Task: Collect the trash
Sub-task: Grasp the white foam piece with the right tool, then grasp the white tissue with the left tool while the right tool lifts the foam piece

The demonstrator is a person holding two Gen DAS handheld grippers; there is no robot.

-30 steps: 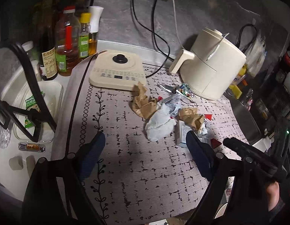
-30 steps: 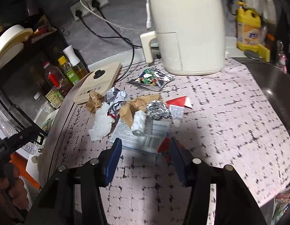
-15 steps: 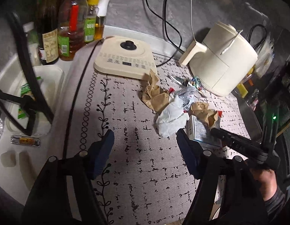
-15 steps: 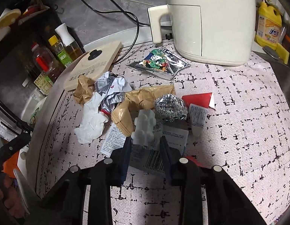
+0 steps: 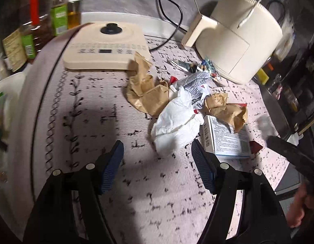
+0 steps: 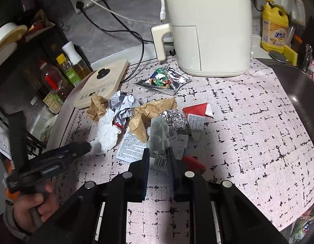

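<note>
A heap of trash lies on the patterned mat: crumpled white tissue [image 5: 176, 125], brown paper bags [image 5: 146, 90], a flat box [image 5: 226, 137], a foil ball [image 6: 173, 118], a snack wrapper [image 6: 164, 80] and red paper [image 6: 198, 109]. My left gripper [image 5: 158, 161] is open, its fingers on either side of the near end of the white tissue. My right gripper [image 6: 158, 158] is shut on a clear plastic blister tray [image 6: 158, 136] and holds it above the box [image 6: 132, 146]. The left gripper also shows in the right wrist view [image 6: 55, 160].
A cream air fryer [image 6: 207, 26] stands at the back, an induction cooker [image 5: 108, 44] to its left. Bottles [image 5: 35, 26] line the left edge. A dark pan [image 6: 299, 93] and yellow detergent bottle [image 6: 274, 32] are at right. Cables [image 6: 124, 26] run to wall sockets.
My right gripper closed on the plastic blister tray and lifted it slightly. My left gripper moved forward and right, up to the white tissue.
</note>
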